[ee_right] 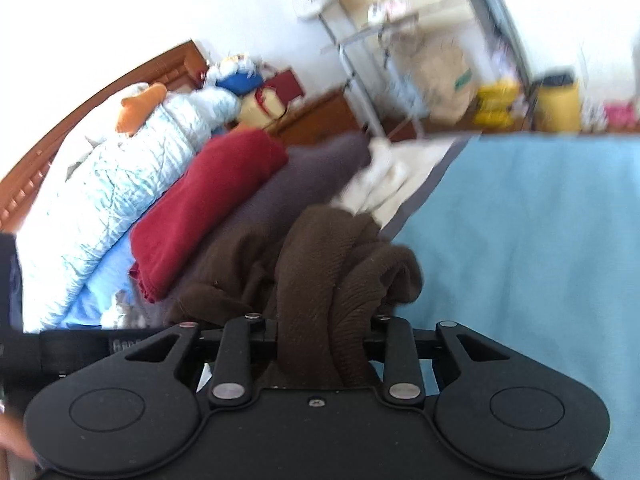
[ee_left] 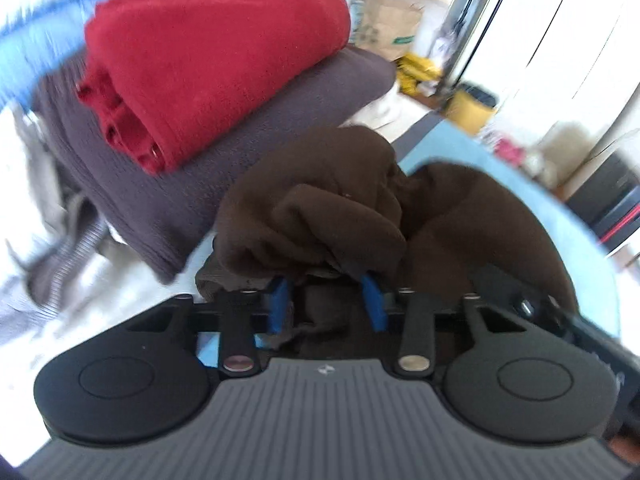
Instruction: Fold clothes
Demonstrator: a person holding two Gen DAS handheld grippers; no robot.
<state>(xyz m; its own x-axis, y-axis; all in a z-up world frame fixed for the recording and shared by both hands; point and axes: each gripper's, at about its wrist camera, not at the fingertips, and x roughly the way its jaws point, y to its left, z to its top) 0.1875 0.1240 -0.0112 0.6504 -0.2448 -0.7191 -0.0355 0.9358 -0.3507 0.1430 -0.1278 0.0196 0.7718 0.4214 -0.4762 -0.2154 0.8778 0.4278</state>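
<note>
Both grippers clamp bunched folds of one dark brown knit garment (ee_right: 340, 264), the left gripper (ee_left: 328, 300) and right gripper (ee_right: 324, 344) closed narrowly on the cloth. It piles up directly ahead of each, beside the folded red-on-grey stack (ee_left: 208, 64). Open blue bedspread (ee_right: 520, 240) lies rightward, likely room to spread it.

Brown garment (ee_right: 352, 264): knitted cloth, fine ribbed texture, matt. Red garment (ee_left: 208, 52): fleece-like cloth, soft nap, matt. Grey-purple garment (ee_left: 224, 160): similar napped cloth, matt. Bed cover (ee_right: 532, 240): light blue cloth, smooth weave, matt. Quilt (ee_right: 100, 192): pale blue stitched fabric, slight sheen. Left gripper (ee_left: 328, 304): matt black plastic body, blue finger pads (ee_left: 280, 300), polished metal pivot pins. Right gripper (ee_right: 320, 344): matt black plastic, metal pins. Headboard (ee_right: 168, 68): glossy brown wood. Bag (ee_right: 444, 80): tan paper.
</note>
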